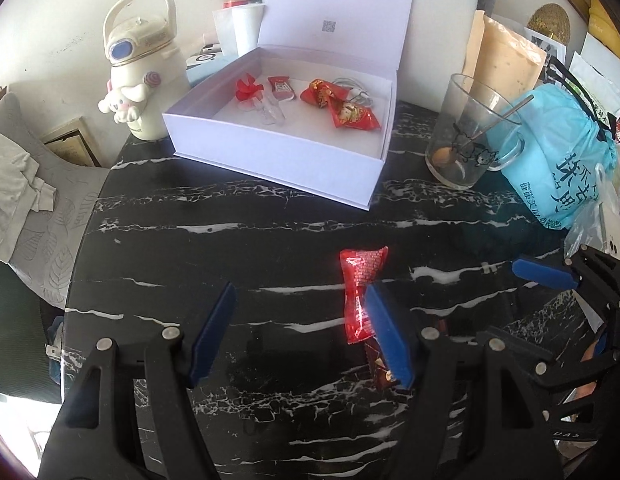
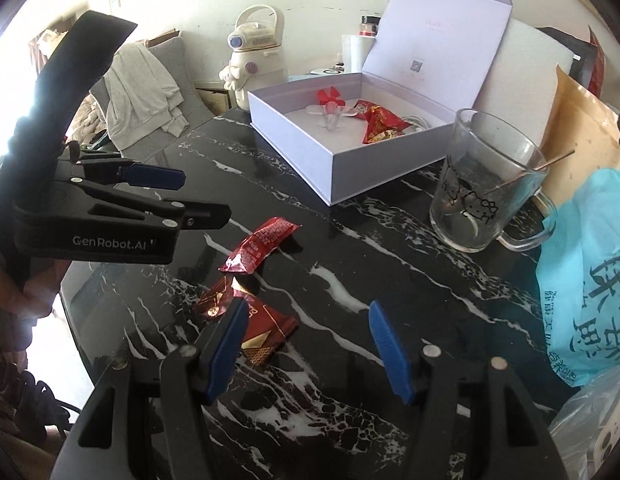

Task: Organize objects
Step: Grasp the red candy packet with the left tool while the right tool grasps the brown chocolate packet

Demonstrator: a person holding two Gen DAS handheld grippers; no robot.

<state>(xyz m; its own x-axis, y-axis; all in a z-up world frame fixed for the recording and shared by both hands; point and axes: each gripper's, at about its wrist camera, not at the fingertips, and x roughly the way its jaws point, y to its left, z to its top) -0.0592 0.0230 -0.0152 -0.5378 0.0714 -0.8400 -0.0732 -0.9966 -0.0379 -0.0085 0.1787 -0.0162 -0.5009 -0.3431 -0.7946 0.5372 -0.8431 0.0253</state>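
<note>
A black marble table [image 2: 389,280] with white veins stands against a pale wall, crowded along its far and right edges. Two wrapped sweets remain loose on its near part: a bright red candy packet [image 2: 262,246] lying flat, and just beside it, nearer the camera, a dark red and gold packet [image 2: 266,320]. Farther back sits the white box [image 1: 278,160] with its lid propped open; inside already lie a red flower trinket [image 1: 248,88], a small red packet [image 1: 281,88] and two larger red packets [image 1: 341,106], along with some clear plastic pieces I cannot identify. So the sorting looks well advanced, with those two packets seemingly all that is left to go in.

The left gripper [image 1: 302,328] is spread wide and empty, its right finger close against the bright red packet but not closed on it. The right gripper [image 2: 306,340] is likewise splayed and holding nothing, its left finger overlapping the dark packet in view.

To the right of the box stand a glass mug [image 2: 485,184] with a metal stick in it and a blue plastic bag [image 2: 589,280]; a cream cartoon kettle [image 1: 138,64] stands to the box's left.
</note>
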